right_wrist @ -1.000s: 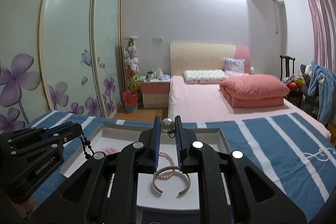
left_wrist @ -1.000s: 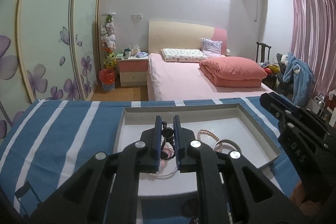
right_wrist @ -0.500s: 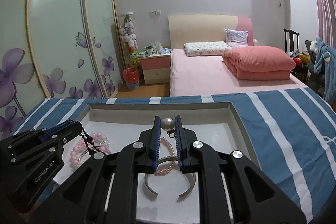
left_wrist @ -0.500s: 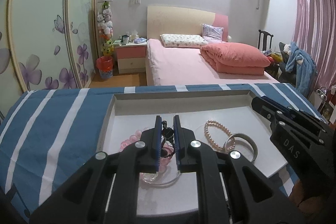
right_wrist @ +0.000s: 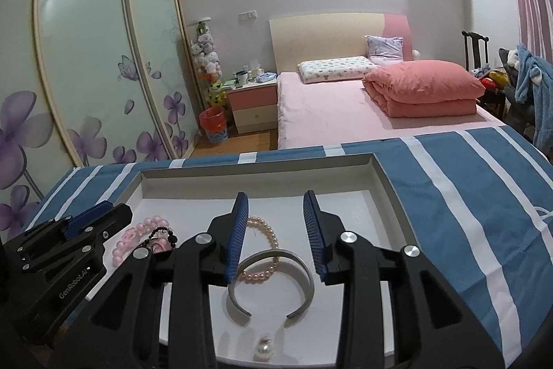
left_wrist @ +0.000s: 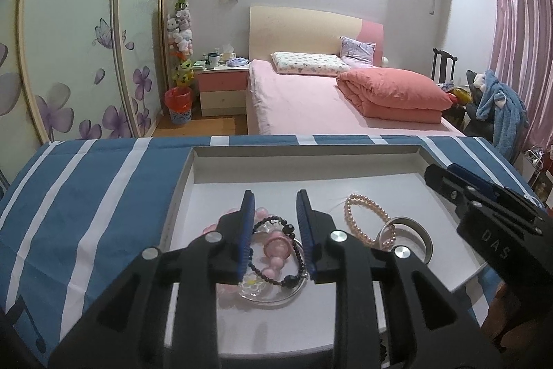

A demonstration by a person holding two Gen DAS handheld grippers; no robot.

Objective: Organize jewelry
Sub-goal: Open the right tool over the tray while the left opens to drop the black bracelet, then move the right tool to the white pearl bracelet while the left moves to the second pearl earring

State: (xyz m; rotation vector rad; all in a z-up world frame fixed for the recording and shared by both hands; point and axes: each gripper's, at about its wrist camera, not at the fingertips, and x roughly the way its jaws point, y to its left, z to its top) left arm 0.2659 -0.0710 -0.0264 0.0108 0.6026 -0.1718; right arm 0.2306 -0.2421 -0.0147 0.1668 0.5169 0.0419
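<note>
Jewelry: several pieces are seen lying loose inside a shallow white rectangular tray (left_wrist: 193, 161) that is set on a blue cloth with white stripes (left_wrist: 86, 196).
Left gripper (left_wrist: 274, 210): its blue-padded fingers are spread wide above the left part of the tray, with nothing held between them.
Black bead bracelet (left_wrist: 293, 251): it is seen lying in the tray below the gap of the left gripper, draped over a pink bead bracelet (left_wrist: 274, 251) and a clear bangle with a small white flower (left_wrist: 255, 286); the three are piled together and touching.
Right gripper (right_wrist: 276, 210): its jaws are likewise held wide apart over the middle of the tray, and nothing is gripped.
Silver open cuff bangle (right_wrist: 269, 286): it is seen lying flat under the right gripper's gap, its opening turned toward the camera.
Pale pink pearl bracelet (right_wrist: 264, 251): it is laid partly across the far rim of the cuff, touching it.
Single white pearl with a small metal fitting (right_wrist: 264, 350): it is resting on the tray floor at the near edge, just in front of the cuff's opening and apart from it.
Background: a pink bed (right_wrist: 345, 113) with a folded coral quilt (right_wrist: 425, 89) is seen beyond the cloth.
</note>
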